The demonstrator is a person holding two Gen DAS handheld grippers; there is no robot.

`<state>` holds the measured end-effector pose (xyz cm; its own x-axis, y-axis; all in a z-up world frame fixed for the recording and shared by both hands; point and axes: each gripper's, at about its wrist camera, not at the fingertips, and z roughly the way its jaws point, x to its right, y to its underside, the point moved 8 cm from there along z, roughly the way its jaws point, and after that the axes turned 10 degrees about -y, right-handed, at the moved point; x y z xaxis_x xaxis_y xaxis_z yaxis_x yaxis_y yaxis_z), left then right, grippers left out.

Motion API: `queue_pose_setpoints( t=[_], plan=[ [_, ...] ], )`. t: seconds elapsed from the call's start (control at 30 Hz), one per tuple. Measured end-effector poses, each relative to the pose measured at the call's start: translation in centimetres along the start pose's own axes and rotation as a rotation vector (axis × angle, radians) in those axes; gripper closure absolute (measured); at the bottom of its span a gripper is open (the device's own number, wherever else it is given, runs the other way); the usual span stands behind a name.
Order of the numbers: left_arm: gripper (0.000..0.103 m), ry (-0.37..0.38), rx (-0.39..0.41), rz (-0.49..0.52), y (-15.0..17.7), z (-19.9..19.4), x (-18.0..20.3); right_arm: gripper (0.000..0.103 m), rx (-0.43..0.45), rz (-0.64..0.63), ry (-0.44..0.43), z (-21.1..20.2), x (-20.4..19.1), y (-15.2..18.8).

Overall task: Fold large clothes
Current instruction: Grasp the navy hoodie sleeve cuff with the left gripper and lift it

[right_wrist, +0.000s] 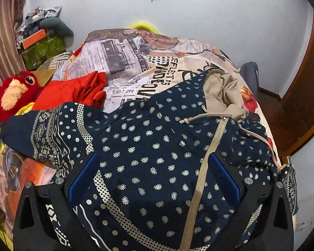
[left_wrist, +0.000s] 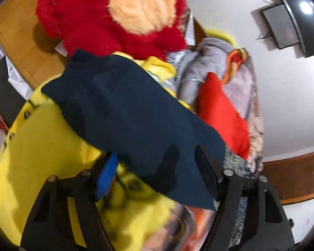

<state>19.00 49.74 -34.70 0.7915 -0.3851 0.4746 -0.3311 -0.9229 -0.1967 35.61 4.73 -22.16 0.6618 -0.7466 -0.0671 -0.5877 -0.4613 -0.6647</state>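
A navy patterned zip hoodie (right_wrist: 157, 156) with beige lining and drawstrings lies spread on the bed. My right gripper (right_wrist: 153, 167) is open just above its front, one blue pad (right_wrist: 81, 177) on each side of the cloth and zipper. In the left wrist view my left gripper (left_wrist: 157, 163) has its fingers wide apart, and the plain navy inner side of the hoodie's sleeve (left_wrist: 125, 108) drapes over and between them; whether any cloth is pinched is hidden. The view is tilted and blurred.
A newspaper-print bedsheet (right_wrist: 125, 62) covers the bed. A red cloth (right_wrist: 73, 92), a red plush toy (right_wrist: 12, 96) and a yellow plush (left_wrist: 41, 146) lie at the left. A wooden board (left_wrist: 21, 41) and a cluttered shelf (right_wrist: 39, 41) stand beyond. A wooden door (right_wrist: 303, 96) is at the right.
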Motion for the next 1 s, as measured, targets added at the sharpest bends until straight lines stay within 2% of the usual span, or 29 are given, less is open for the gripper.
queue_pose_setpoints(
  t=[0.1, 0.13, 0.2, 0.33, 0.37, 0.4, 0.5, 0.63, 0.7, 0.8, 1.0],
  plan=[
    [0.054, -0.050, -0.003, -0.008, -0.8, 1.0, -0.7, 0.001, 0.001, -0.005, 0.013, -0.3, 0.2, 0.1],
    [0.057, -0.072, 0.017, 0.001, -1.1, 0.8, -0.6, 0.001, 0.005, -0.005, 0.019, -0.5, 0.4, 0.2],
    [0.070, -0.148, 0.064, 0.046, -1.6, 0.3, -0.5, 0.001, 0.011, -0.002, 0.027, -1.0, 0.6, 0.2],
    [0.089, -0.292, 0.154, 0.207, -1.8, -1.7, 1.9, 0.001, 0.024, 0.003, 0.037, -2.2, 1.3, 0.2],
    [0.096, -0.308, 0.173, 0.253, -1.8, -2.4, 2.9, 0.001, 0.029, 0.005, 0.040, -2.6, 1.6, 0.1],
    [0.097, -0.313, 0.193, 0.305, -1.6, -3.3, 4.5, 0.001, 0.037, 0.008, 0.041, -3.1, 2.0, 0.0],
    [0.098, -0.277, 0.250, 0.383, -1.3, -6.1, 8.4, 0.000, 0.050, 0.004, 0.055, -4.2, 2.9, -0.5],
    [0.098, -0.197, 0.343, 0.501, -0.1, -10.1, 16.4, 0.000, 0.074, -0.005, 0.072, -5.5, 4.2, -0.9],
    [0.098, -0.180, 0.381, 0.556, 0.8, -11.3, 20.1, 0.000, 0.085, 0.004, 0.074, -6.1, 5.1, -0.8],
    [0.098, -0.115, 0.414, 0.638, 3.3, -13.1, 26.3, 0.000, 0.090, 0.012, 0.071, -6.6, 6.0, -0.3],
    [0.098, -0.010, 0.429, 0.787, 9.5, -13.1, 38.2, 0.000, 0.099, 0.011, 0.081, -7.5, 8.2, 0.7]
  ],
)
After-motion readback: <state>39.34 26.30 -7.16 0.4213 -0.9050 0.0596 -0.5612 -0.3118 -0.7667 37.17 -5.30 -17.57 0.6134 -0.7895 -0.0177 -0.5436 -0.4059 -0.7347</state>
